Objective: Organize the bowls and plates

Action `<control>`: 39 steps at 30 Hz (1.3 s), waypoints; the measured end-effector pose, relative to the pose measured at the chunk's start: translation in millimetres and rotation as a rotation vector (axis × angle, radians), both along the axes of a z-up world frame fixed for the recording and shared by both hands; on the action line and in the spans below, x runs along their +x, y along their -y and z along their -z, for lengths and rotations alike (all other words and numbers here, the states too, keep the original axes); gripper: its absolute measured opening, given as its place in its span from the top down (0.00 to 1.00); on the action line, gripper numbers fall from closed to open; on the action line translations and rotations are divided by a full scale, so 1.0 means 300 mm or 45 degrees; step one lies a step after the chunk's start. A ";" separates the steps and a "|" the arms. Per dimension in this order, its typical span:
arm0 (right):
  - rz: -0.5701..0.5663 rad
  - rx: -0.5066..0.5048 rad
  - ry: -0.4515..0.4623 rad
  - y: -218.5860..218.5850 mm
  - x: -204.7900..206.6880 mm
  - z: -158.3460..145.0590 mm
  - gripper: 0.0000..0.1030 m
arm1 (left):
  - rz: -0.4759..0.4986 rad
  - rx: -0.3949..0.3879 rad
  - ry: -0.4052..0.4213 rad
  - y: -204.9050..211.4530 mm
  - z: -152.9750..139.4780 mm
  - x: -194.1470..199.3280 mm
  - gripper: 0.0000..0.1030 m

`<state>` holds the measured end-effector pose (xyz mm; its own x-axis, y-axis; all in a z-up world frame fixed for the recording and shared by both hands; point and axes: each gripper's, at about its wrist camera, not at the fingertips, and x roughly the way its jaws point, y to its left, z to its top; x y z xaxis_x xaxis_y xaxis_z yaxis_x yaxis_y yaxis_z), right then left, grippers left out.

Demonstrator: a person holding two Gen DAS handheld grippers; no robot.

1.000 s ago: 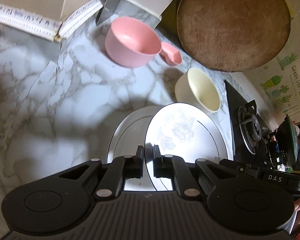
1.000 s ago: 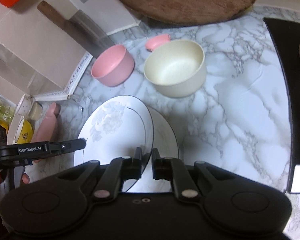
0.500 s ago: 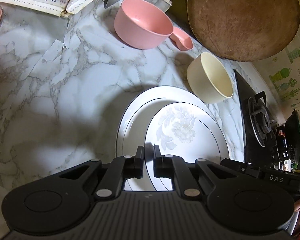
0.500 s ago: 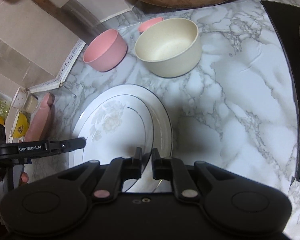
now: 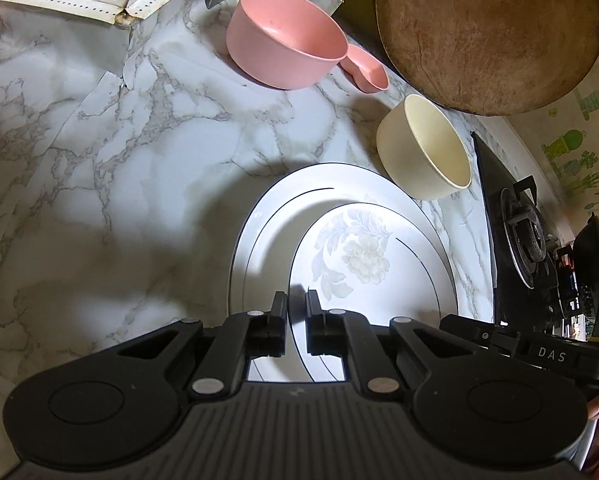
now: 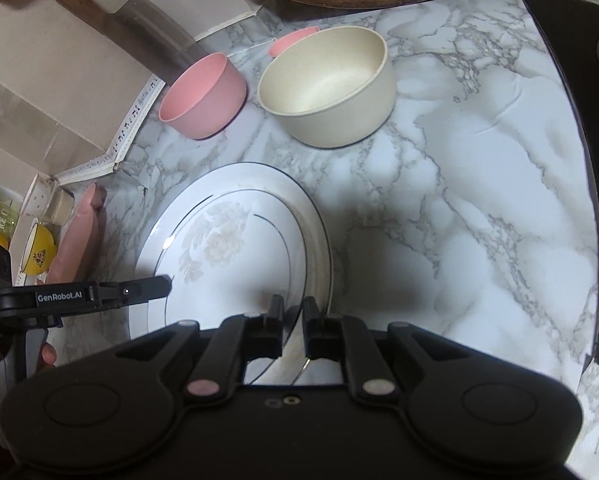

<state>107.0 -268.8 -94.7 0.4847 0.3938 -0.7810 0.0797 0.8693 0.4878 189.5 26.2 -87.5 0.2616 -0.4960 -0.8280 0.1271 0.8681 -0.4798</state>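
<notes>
the flowered plate [image 5: 363, 256] is pinched at opposite rims by the left gripper [image 5: 297, 300] and right gripper [image 6: 292, 304]; if it's released unevenly, the bigger plate [image 5: 259, 224] below gets chipped.

Glossy glazed white floral plate [image 5: 363, 256] on a like larger plate [image 5: 267, 216], matt plastic-looking pink bowl [image 5: 285, 54] and cream bowl [image 5: 425, 152], smooth marble-pattern countertop [image 5: 119, 160], rough cracked wooden board [image 5: 487, 32], matt black plastic grippers.

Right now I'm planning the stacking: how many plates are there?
2: a flowered plate, gripped at opposite edges, over a larger plate on the marble counter. More may be out of view.
</notes>
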 end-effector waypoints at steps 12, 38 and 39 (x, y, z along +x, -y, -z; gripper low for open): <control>0.009 0.052 -0.006 0.015 0.002 0.016 0.91 | 0.004 0.009 -0.019 0.002 0.015 0.010 0.93; 0.015 0.092 -0.013 0.034 0.023 0.033 0.94 | 0.020 -0.021 -0.033 -0.030 0.024 0.035 0.93; 0.013 0.091 -0.015 0.032 0.025 0.034 0.94 | 0.023 -0.024 -0.027 -0.029 0.021 0.035 0.93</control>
<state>114.5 -278.5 -105.0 0.4801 0.4438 -0.7566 0.0943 0.8315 0.5475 199.9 35.0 -93.8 0.2350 -0.5157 -0.8239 0.1321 0.8567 -0.4986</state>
